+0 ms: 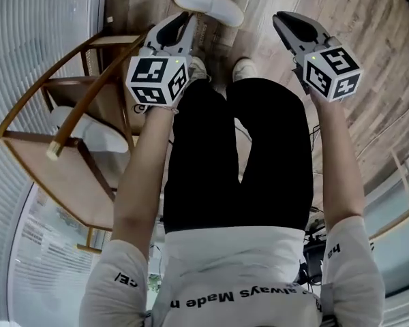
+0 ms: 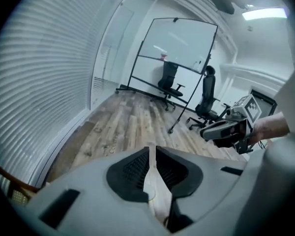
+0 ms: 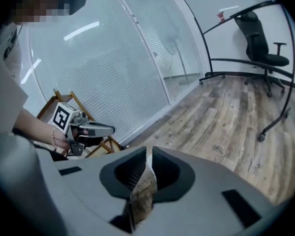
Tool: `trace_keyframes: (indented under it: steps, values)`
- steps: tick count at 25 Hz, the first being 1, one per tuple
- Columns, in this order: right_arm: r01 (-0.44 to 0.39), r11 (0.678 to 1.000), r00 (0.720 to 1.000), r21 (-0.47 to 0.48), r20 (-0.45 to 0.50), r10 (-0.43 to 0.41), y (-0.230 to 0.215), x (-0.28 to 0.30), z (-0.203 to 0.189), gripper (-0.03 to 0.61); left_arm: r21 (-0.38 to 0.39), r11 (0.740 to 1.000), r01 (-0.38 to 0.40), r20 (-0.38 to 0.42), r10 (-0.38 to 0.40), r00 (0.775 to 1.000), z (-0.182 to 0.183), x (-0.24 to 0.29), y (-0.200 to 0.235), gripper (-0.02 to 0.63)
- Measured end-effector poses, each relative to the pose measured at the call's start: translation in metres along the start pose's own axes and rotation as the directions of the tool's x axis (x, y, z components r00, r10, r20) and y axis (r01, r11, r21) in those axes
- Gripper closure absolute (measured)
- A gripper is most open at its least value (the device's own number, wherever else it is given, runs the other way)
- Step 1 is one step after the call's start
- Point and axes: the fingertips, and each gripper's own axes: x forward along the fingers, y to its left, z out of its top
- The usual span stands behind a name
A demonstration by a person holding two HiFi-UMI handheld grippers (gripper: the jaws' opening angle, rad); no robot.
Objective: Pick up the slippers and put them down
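Observation:
One white slipper (image 1: 208,5) lies on the wood floor just beyond my feet, between the two raised grippers. A second white slipper (image 1: 90,132) rests on a shelf of the wooden rack (image 1: 68,176) at the left. In the head view my left gripper (image 1: 185,20) hovers beside the floor slipper and my right gripper (image 1: 283,20) is to its right. Both are well above the floor. In the left gripper view the left gripper (image 2: 151,149) has its jaws together with only a thin slit and nothing in it. The right gripper (image 3: 148,151) looks the same, holding nothing.
The person's legs in black trousers and two white-shod feet (image 1: 244,67) stand under the grippers. A slatted glass wall (image 2: 44,82) runs along the left. A wheeled whiteboard (image 2: 177,48) and black office chairs (image 2: 206,100) stand farther off on the wood floor.

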Motion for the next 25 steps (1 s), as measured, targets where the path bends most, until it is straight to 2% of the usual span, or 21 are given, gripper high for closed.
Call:
trace_keyframes:
  steps: [3,7,11,18,25]
  values:
    - [0.011,1.0,0.998,-0.008,0.062,-0.011,0.038,-0.053,0.061,0.543,0.011,1.0,0.023,0.048,-0.024,0.999,0.065,-0.046,-0.046,0.577]
    - [0.019,0.997,0.992,-0.073,0.126,-0.009,0.096,-0.129,0.141,0.548,0.011,0.999,0.04,0.103,-0.041,0.994,0.145,-0.122,-0.105,0.584]
    - [0.031,0.99,0.979,-0.136,0.203,-0.003,0.142,-0.196,0.22,0.551,0.05,0.998,0.049,0.174,-0.057,0.983,0.222,-0.195,-0.148,0.589]
    - [0.045,0.984,0.961,-0.174,0.277,0.006,0.219,-0.293,0.312,0.553,0.086,0.996,0.031,0.263,-0.053,0.963,0.314,-0.318,-0.191,0.596]
    - [0.072,0.964,0.918,-0.254,0.394,0.035,0.284,-0.382,0.407,0.552,0.104,0.994,0.03,0.365,-0.066,0.929,0.404,-0.404,-0.241,0.598]
